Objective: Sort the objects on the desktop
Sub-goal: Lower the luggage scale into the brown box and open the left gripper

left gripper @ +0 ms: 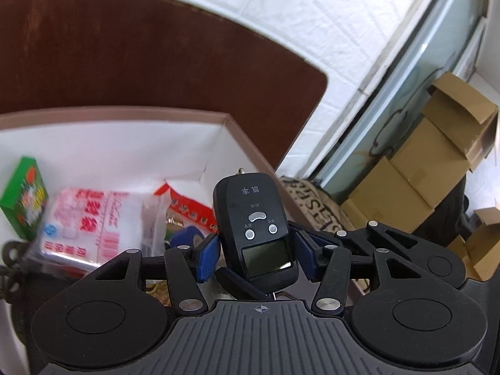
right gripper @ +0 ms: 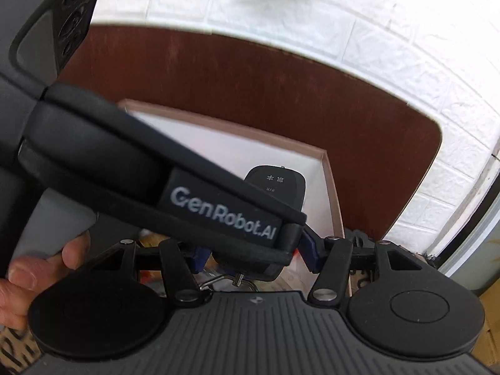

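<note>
A black handheld digital scale [left gripper: 256, 228] with grey buttons and a small screen stands between the blue pads [left gripper: 208, 257] of my left gripper [left gripper: 257, 259], above a white box with a brown rim [left gripper: 247, 142]. The pads sit close beside the scale with a small gap showing. In the right wrist view the same scale [right gripper: 276, 187] shows past the other gripper's body [right gripper: 193, 200], which crosses the frame. My right gripper [right gripper: 253, 256] has its blue pads [right gripper: 309, 250] on either side of the scale's lower end; contact is hidden.
In the box lie a green carton [left gripper: 23, 200], a pink-and-white packet [left gripper: 90, 222], a red snack packet [left gripper: 187, 206] and blue tape [left gripper: 184, 237]. The box rests on a brown table [left gripper: 140, 62]. Cardboard boxes [left gripper: 422, 168] are stacked at right. A hand [right gripper: 37, 275] shows at left.
</note>
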### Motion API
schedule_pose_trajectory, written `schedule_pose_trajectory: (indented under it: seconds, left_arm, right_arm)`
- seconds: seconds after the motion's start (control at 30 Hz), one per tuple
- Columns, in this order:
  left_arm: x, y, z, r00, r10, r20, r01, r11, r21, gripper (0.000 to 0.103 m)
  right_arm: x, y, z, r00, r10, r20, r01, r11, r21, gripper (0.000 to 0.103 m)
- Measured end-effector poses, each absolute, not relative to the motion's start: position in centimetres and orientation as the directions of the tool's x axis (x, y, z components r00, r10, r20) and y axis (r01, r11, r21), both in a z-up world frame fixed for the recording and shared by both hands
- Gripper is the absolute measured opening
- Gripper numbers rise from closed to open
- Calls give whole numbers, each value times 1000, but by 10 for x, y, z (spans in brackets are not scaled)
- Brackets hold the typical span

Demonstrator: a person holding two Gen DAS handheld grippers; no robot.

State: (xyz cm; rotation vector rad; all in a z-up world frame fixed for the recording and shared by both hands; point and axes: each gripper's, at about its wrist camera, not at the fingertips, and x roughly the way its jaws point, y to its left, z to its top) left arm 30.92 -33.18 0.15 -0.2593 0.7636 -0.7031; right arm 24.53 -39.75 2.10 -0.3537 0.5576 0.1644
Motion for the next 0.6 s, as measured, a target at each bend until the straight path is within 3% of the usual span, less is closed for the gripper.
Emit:
schedule_pose_trajectory:
  seconds: [0.13,0.2,0.23,0.33,0.4,0.6]
  left_arm:
    - [324,-335,-8,499,-667,-553,459,745,-484,71]
    - [326,-331,-8,492,-669,-557,442,743,-502,98]
    - [325,-330,-8,500,-662,-559,441,749,-493,103]
    - [319,-328,-3,516,-659,-547,479,751,-454,103]
    - [312,-330,0,512,-654,-557,513,753,-413,103]
    - [290,-332,7,541,-649,-535,564,752,-341,103]
  right_arm:
    - [256,-394,9,835,17,-549,-251,900,-355,62]
    - [257,-389,4,847,-33,-531,-224,883,-412,65]
    - [257,-388,2,849,-41,-527,-217,882,-419,70]
    - [253,-388,0,859,-31,-510,-200,898,-391,91]
    - [247,-386,-1,868,-35,-495,-180,907,-380,98]
    - [231,-380,2,875,-46,-482,-151,919,-363,103]
